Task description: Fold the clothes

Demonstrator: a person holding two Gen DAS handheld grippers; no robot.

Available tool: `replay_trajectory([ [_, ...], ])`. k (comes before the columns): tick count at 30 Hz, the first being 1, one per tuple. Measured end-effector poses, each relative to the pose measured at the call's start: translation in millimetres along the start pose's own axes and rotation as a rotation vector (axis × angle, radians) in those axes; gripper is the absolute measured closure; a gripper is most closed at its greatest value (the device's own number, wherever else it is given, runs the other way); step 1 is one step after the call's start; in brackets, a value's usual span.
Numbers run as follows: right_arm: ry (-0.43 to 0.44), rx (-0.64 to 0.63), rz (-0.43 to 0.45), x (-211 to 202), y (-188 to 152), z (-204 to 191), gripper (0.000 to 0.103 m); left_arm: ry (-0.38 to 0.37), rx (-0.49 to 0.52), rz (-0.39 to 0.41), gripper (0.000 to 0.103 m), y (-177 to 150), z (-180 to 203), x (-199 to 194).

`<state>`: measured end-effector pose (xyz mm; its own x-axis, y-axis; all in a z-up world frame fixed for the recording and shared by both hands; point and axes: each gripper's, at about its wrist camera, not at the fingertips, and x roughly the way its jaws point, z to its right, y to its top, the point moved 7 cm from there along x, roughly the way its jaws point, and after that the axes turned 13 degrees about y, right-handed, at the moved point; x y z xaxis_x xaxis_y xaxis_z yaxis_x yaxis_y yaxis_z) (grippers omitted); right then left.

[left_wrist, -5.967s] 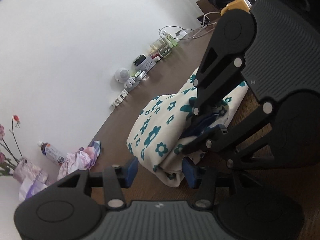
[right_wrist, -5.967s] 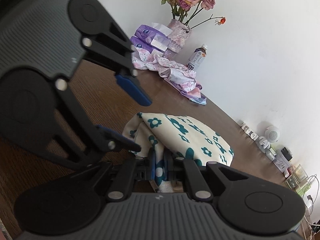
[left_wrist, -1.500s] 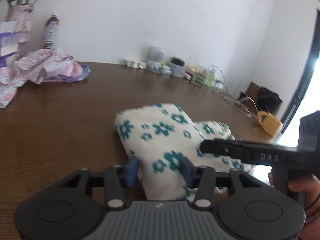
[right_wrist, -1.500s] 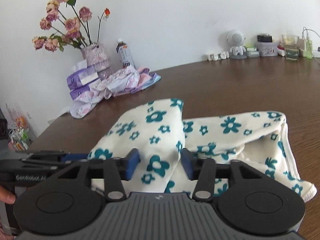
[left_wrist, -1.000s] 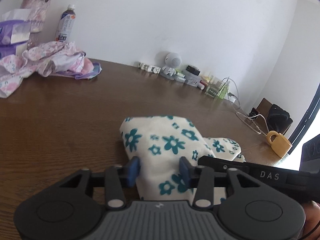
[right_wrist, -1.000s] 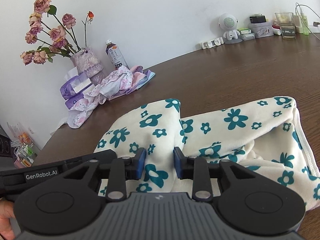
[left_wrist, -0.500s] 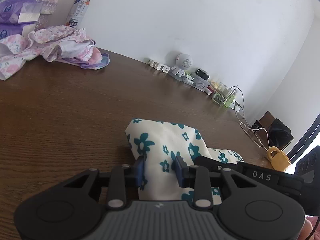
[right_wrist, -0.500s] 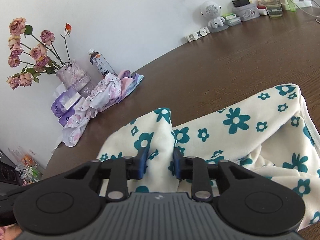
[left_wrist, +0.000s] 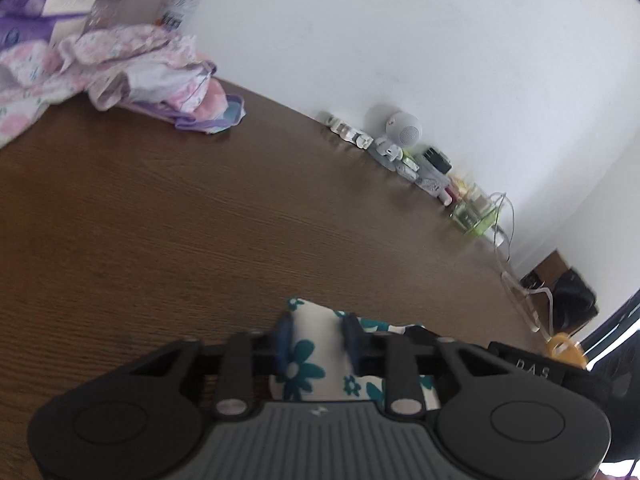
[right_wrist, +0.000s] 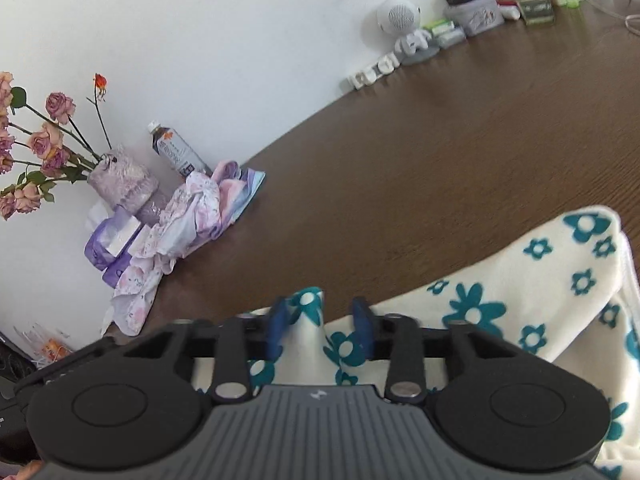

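A cream cloth with teal flowers (right_wrist: 520, 280) lies on the brown wooden table (left_wrist: 200, 220). A raised fold of the cloth (left_wrist: 308, 356) fills the gap of my left gripper (left_wrist: 318, 338), whose jaws are closing with both blue pads against it. My right gripper (right_wrist: 320, 326) is closing too, on a pinched ridge of the same cloth that peaks up between its pads. The rest of the cloth spreads to the right in the right wrist view. The right gripper's black body (left_wrist: 532, 364) shows just right of my left one.
A pile of pink flowered clothes (left_wrist: 132, 68) lies at the table's far left by a bottle (right_wrist: 176, 152), a vase of roses (right_wrist: 120, 180) and purple tissue packs (right_wrist: 112, 240). A round white speaker (left_wrist: 402, 128), small items and cables (left_wrist: 504, 232) line the wall.
Both pairs of jaws have narrowed onto the cloth. Both views have rolled and slid across the table, and far less of the cloth now shows ahead of the left gripper.
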<state>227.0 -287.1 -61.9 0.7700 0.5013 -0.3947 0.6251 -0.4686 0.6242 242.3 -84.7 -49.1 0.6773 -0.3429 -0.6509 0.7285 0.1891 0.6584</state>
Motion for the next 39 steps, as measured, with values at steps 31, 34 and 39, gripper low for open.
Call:
replay_trajectory([
  [31,0.035,-0.042,0.032,-48,-47,-18,0.073,-0.048,0.042,0.027,0.065,-46,-2,-37],
  [34,0.026,-0.057,0.043,-46,-51,-19,0.079,-0.059,0.021,0.039,0.068,-47,-3,-40],
  [39,0.026,-0.051,0.058,-56,-54,-20,0.066,-0.034,-0.023,0.075,0.044,-47,-13,-53],
])
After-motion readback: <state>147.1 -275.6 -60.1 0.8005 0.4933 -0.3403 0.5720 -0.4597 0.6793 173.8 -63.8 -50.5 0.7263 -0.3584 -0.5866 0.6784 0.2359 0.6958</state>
